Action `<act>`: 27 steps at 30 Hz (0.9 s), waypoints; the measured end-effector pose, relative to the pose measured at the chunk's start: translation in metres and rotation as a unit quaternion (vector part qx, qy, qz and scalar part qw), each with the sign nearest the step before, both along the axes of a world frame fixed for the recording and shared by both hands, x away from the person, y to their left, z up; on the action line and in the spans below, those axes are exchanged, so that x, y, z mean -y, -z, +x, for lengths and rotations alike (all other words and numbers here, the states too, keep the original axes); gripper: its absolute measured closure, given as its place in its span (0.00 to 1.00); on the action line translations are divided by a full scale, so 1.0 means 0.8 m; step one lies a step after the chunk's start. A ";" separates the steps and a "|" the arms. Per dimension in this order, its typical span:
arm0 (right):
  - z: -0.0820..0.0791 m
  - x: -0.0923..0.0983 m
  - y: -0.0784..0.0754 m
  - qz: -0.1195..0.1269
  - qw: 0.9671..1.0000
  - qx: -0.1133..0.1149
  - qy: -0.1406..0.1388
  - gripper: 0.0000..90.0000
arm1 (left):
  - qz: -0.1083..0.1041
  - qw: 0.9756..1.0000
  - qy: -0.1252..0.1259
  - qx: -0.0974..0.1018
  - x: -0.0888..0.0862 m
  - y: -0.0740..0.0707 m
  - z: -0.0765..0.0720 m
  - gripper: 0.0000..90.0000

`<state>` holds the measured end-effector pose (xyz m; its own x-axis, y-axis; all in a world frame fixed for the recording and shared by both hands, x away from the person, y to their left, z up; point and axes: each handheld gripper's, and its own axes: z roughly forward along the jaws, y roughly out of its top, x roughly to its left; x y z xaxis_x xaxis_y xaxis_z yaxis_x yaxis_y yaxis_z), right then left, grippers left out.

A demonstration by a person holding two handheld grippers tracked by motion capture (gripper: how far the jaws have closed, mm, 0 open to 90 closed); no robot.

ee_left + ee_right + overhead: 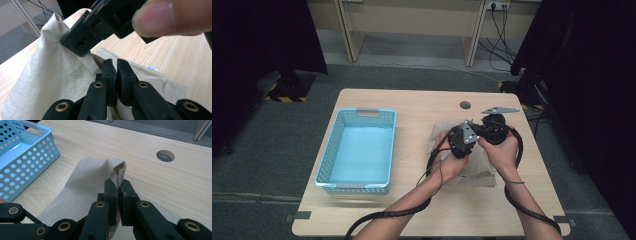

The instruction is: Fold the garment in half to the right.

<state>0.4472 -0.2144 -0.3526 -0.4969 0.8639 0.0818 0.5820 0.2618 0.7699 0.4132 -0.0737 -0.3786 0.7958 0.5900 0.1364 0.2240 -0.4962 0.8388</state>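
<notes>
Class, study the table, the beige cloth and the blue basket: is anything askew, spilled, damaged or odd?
Nothing looks spilled or broken. The crumpled beige cloth lies unevenly on the light wooden table, pinched up at a fold by the left gripper and at an edge by the right gripper. The blue perforated plastic basket sits square.

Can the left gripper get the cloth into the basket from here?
Probably yes. The left gripper is shut on the cloth, the basket sits open on that side with bare table between. But the right gripper also pinches the cloth, so it must follow or release.
</notes>
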 end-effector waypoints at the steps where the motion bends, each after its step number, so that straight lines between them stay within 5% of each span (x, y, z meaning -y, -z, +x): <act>1: 0.000 0.001 -0.001 0.000 1.000 0.001 0.002 0.95 | 0.001 1.000 0.000 0.001 0.002 -0.001 0.000 0.95; 27: 0.013 0.034 0.011 -0.009 0.999 -0.013 0.033 0.95 | 0.010 1.000 0.005 -0.009 0.036 0.005 0.010 0.95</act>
